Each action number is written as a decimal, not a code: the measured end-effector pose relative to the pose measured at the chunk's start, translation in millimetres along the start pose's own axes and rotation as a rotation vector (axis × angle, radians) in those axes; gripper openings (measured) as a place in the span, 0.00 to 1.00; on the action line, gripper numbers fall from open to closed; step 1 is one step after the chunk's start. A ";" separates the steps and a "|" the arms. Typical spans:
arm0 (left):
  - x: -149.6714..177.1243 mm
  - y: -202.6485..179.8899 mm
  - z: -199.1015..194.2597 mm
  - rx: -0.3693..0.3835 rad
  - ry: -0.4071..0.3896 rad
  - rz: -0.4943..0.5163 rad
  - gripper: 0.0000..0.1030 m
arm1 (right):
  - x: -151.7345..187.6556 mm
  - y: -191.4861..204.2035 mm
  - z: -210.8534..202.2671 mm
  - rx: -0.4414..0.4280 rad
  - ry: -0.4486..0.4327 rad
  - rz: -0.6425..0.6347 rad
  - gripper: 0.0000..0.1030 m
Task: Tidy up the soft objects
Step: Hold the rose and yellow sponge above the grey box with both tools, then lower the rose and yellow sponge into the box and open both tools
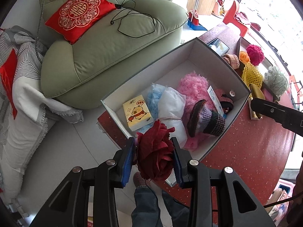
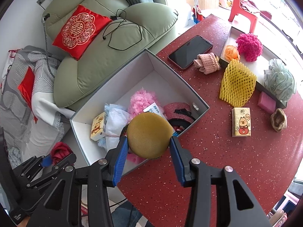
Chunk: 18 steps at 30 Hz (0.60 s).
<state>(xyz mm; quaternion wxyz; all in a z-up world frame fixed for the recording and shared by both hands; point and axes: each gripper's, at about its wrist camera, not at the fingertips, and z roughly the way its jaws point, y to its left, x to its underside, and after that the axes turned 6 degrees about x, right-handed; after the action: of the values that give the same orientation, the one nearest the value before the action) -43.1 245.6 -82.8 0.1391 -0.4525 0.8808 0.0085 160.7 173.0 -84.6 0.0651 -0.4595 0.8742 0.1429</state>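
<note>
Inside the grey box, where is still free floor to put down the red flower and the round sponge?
The box floor is bare at its far end, between the sofa-side wall and the pink fluffy item. The near end is crowded: tissue pack, white bag, knitted things. The left gripper holds the flower, the right gripper the sponge.

box (image 2: pixel 170 71) far half free | near half: pink fluff (image 2: pixel 141 99), tissue pack (image 2: pixel 98 125)

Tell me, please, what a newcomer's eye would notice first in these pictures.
First, the dark red fabric rose clamped in the left gripper at the near edge of the open grey box, and the round mustard sponge held in the right gripper above that box. Next, the red embroidered cushion on the green armchair.
</note>
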 end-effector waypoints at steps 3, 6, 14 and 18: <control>-5.9 -3.5 11.7 0.003 0.015 -0.005 0.37 | -5.0 -2.8 2.6 0.006 -0.001 0.003 0.47; -10.4 -3.8 19.5 0.005 0.027 -0.014 0.37 | -11.4 -6.5 4.1 0.007 -0.004 0.008 0.47; -17.0 -6.2 28.0 -0.003 0.040 -0.030 0.37 | -20.3 -8.1 11.0 0.009 0.000 -0.005 0.47; -18.7 -7.3 31.5 -0.009 0.047 -0.036 0.37 | -24.0 -4.9 14.7 0.012 0.004 -0.022 0.47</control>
<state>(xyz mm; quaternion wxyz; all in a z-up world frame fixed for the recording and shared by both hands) -19.4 260.5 -107.5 0.1164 -0.4687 0.8756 -0.0006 178.2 193.7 -93.6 0.0676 -0.4691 0.8700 0.1358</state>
